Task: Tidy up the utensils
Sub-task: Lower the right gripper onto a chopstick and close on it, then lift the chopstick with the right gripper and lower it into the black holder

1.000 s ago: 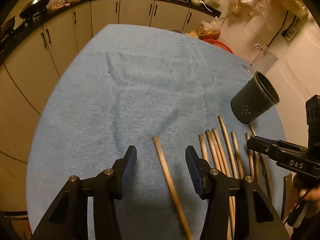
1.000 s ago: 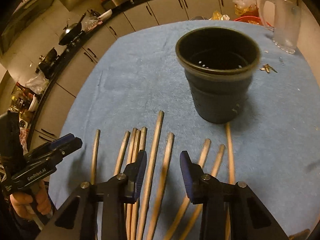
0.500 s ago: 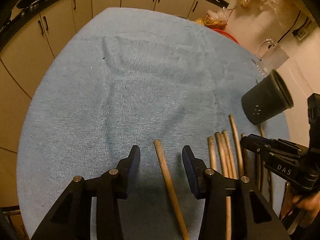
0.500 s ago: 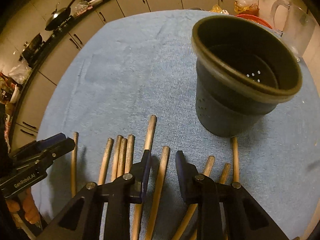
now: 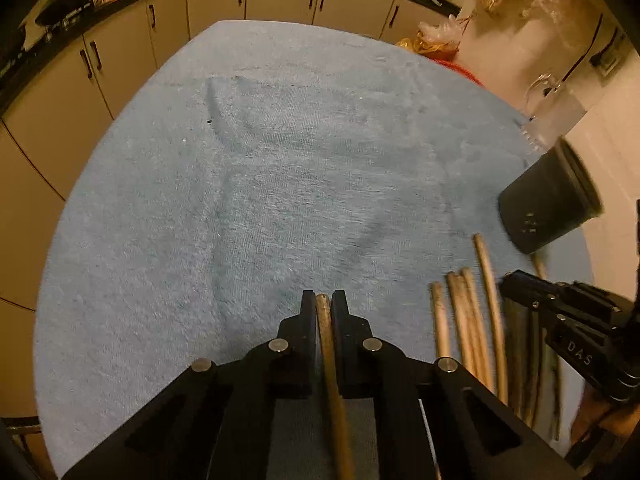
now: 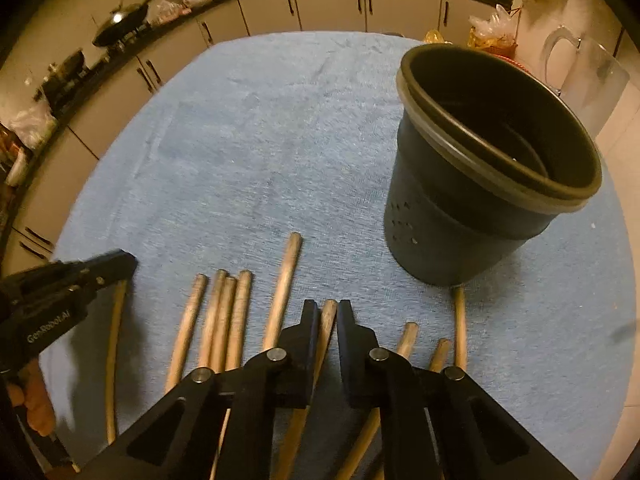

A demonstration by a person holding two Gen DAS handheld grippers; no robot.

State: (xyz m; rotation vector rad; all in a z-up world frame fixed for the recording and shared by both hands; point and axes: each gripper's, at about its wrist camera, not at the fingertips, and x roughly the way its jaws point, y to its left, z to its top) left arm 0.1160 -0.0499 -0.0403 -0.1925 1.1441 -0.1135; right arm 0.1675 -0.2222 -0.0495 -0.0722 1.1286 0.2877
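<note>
— Two grippers low over the towel (image 5: 280,184)?
— Yes. Left gripper (image 5: 323,304) is clenched on a stick (image 5: 332,380), level, apart from the row. Right gripper (image 6: 328,314) pinches another stick (image 6: 326,320) in the row, near the pot (image 6: 480,184)

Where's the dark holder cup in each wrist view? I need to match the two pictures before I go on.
Left wrist view: dark holder cup at the far right edge, beyond the row of wooden sticks.
Right wrist view: the cup fills the upper right, standing just past the stick ends.
Shared landmark: the clear glass pitcher stands behind the cup in both.
</note>
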